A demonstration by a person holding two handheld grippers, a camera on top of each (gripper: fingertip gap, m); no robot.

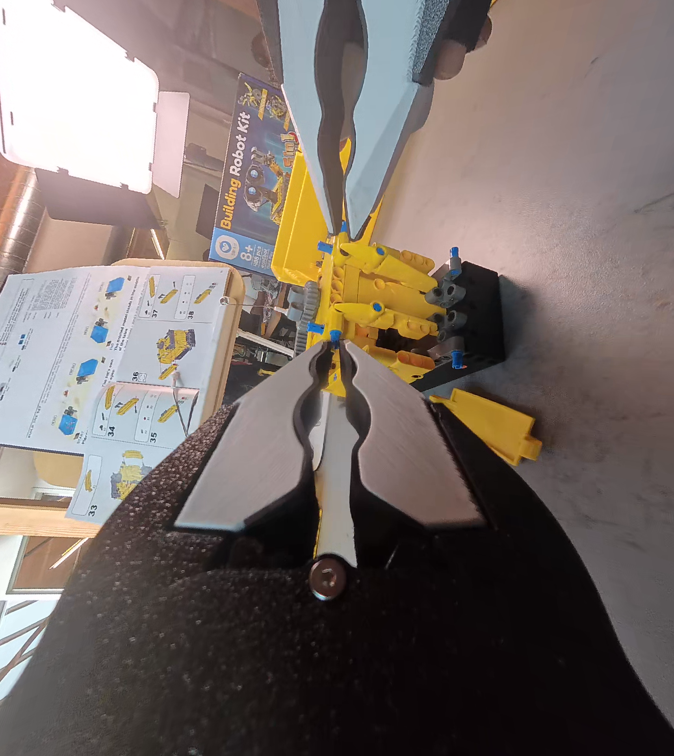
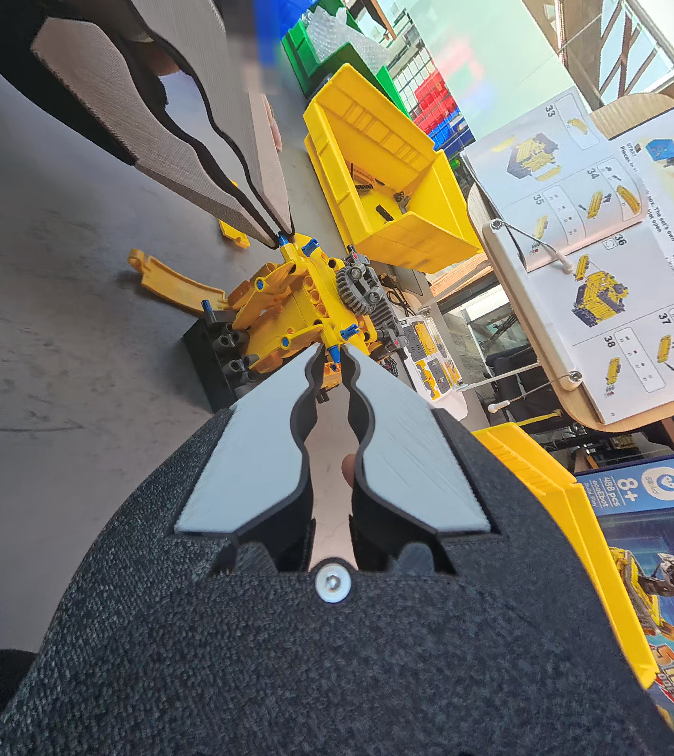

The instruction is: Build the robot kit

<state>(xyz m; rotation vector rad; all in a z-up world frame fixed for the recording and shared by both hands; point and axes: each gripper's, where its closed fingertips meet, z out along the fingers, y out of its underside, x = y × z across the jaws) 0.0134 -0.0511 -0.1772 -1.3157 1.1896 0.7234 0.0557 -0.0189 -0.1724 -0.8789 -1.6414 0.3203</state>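
Left gripper (image 1: 334, 347): clamped on blue pin at 6 o'clock of yellow-and-black brick model (image 1: 384, 302). Right gripper (image 2: 334, 354): likewise clamped, model's opposite end. Yellow plastic bin (image 2: 388, 172): 1 o'clock.

Grey table (image 2: 61, 286) — yellow brick model (image 2: 286, 311), loose yellow pieces (image 2: 175, 282), yellow bin (image 2: 384, 172) on it

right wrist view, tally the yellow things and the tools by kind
yellow bins: 2
loose yellow pieces on the table: 2
yellow brick model: 1
tools: 2, the right tool and the left tool, each pinching a blue pin on the model
total: 7
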